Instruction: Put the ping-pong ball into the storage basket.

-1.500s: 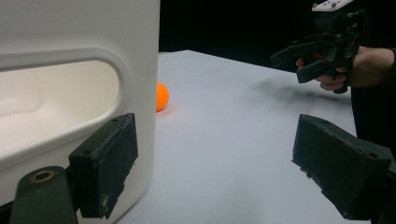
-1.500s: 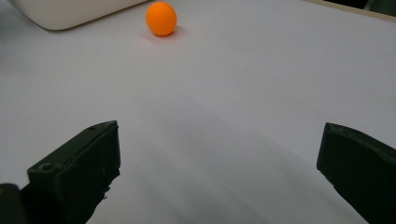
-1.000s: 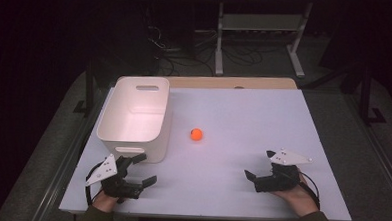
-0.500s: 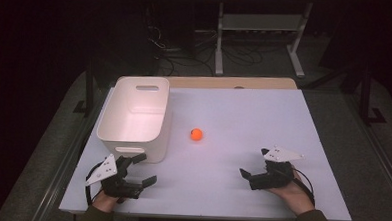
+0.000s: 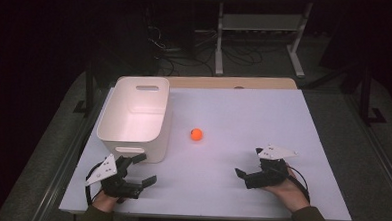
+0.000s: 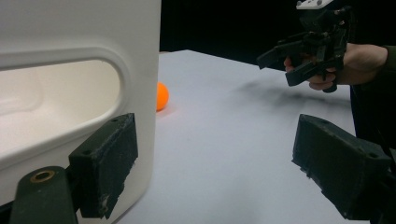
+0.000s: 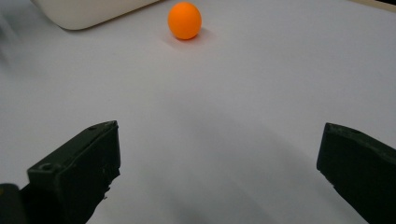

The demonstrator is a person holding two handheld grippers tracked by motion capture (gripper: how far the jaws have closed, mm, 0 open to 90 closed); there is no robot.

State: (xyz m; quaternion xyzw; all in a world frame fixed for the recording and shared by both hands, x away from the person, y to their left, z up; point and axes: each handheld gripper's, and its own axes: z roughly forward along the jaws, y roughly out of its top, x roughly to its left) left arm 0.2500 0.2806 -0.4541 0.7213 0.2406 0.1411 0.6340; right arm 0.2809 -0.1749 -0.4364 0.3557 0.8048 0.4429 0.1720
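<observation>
A small orange ball lies on the white table, just right of a white bin with handle slots. My left gripper rests open by the bin's near end, close to the front edge. In the left gripper view the bin's wall is right in front of the left jaw, and the ball peeks out past it. My right gripper is open, held low at the front right and pointing left toward the ball. Both grippers hold nothing.
Bare white tabletop lies between the right gripper's jaws and the ball. The other hand with the right gripper hovers across the table in the left gripper view. A wooden strip edges the far side; a metal stand is beyond, in a dark room.
The right gripper has moved left and a little away from the front edge, toward the ball. The left gripper, the ball and the bin have stayed put.
</observation>
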